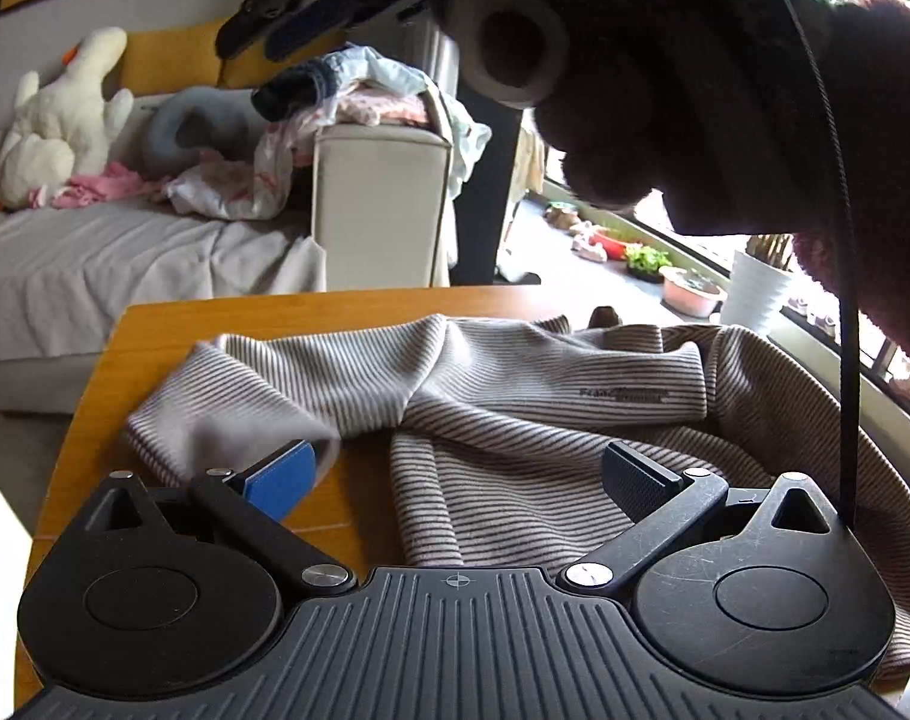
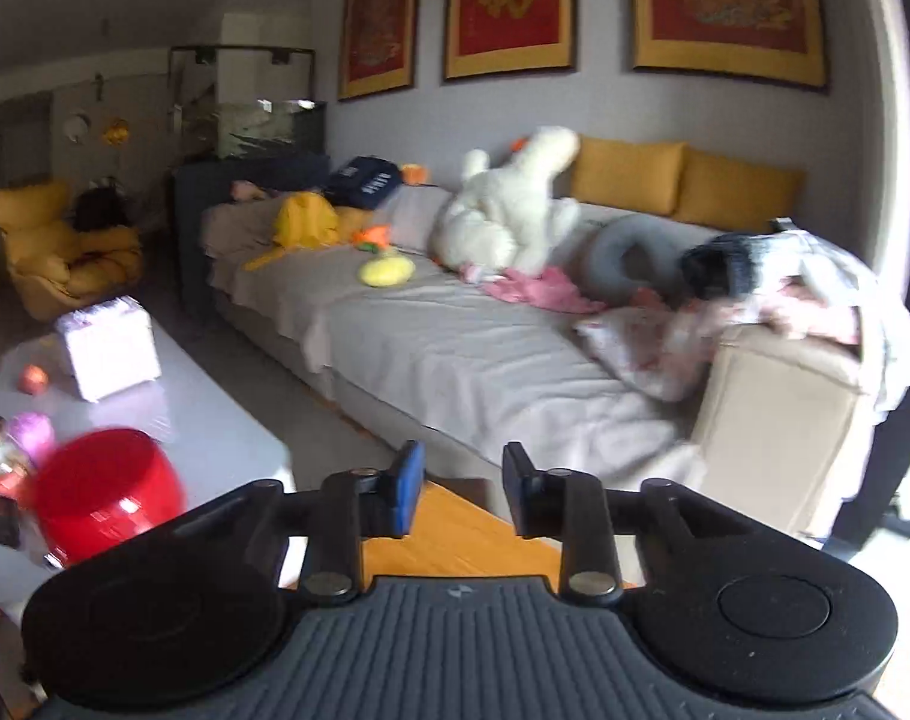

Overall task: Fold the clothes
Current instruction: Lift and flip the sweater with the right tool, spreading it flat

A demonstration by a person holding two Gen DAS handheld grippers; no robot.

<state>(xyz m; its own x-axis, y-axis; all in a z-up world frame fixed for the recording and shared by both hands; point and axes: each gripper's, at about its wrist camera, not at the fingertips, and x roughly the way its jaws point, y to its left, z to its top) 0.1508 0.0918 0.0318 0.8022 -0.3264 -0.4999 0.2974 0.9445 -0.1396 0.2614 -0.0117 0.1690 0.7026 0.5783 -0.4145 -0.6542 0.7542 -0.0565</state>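
Striped grey-brown knit garment [image 1: 550,420] lies crosswise on wooden bench [image 1: 173,324], directly ahead of left gripper [image 1: 460,474], fingers released. Right gripper [image 2: 462,489]: raised clear toward sofa, fingers part-open, empty. Left is nearer.

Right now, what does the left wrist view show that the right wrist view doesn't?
Only the left wrist view shows the striped shirt spread on the wooden table, the open left gripper over it, and the window plants. Only the right wrist view shows the right gripper, open and holding nothing, the red bowl and the white coffee table. Both show the sofa, the white plush toy and the pile of clothes on its armrest.
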